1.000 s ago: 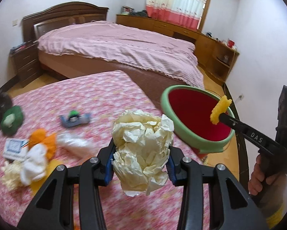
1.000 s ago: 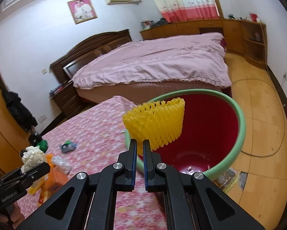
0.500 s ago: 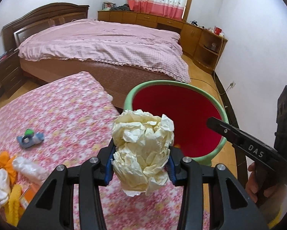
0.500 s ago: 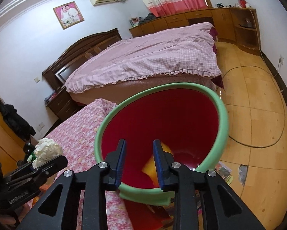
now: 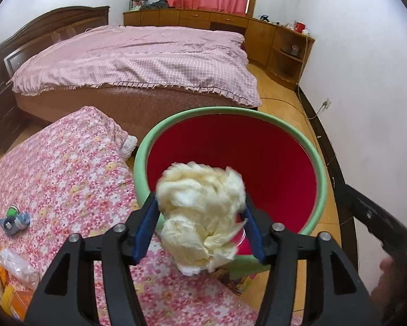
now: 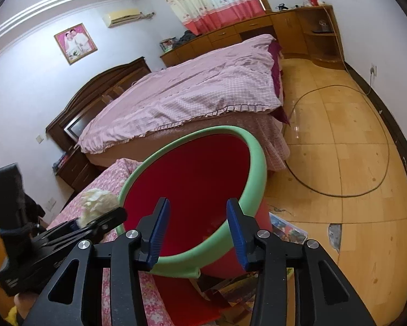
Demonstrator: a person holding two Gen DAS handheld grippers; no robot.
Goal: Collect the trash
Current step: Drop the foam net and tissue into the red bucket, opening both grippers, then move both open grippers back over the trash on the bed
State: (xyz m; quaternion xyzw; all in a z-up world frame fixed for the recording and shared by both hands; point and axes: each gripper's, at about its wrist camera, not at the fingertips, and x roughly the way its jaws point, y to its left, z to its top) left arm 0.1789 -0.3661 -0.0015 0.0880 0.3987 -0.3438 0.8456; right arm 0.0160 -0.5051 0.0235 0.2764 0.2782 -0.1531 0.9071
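A crumpled cream paper ball (image 5: 200, 212), blurred, sits between the blue pads of my left gripper (image 5: 199, 206). Its jaws are opening, and the pads look just clear of the paper. The ball hangs over the near rim of the red bin with a green rim (image 5: 321, 179). My right gripper (image 6: 197, 203) is also over the bin (image 6: 260, 163), its jaws opening with nothing between them. In the right wrist view the left gripper (image 6: 105, 217) and the paper ball (image 6: 97, 201) show at the bin's left edge. The yellow foam net is hidden.
A pink flowered cloth (image 5: 67, 168) covers the surface left of the bin, with a small grey-green item (image 5: 14, 218), a clear plastic bottle (image 5: 15, 266) and other scraps. A bed (image 5: 149, 62) lies beyond. A cable (image 6: 366, 146) loops on the wooden floor; papers (image 6: 287, 231) lie under the bin.
My right gripper let go of the yellow foam net, which dropped into the bin, and its jaws spread. My left gripper carried the paper ball right, over the bin, and its jaws widened.
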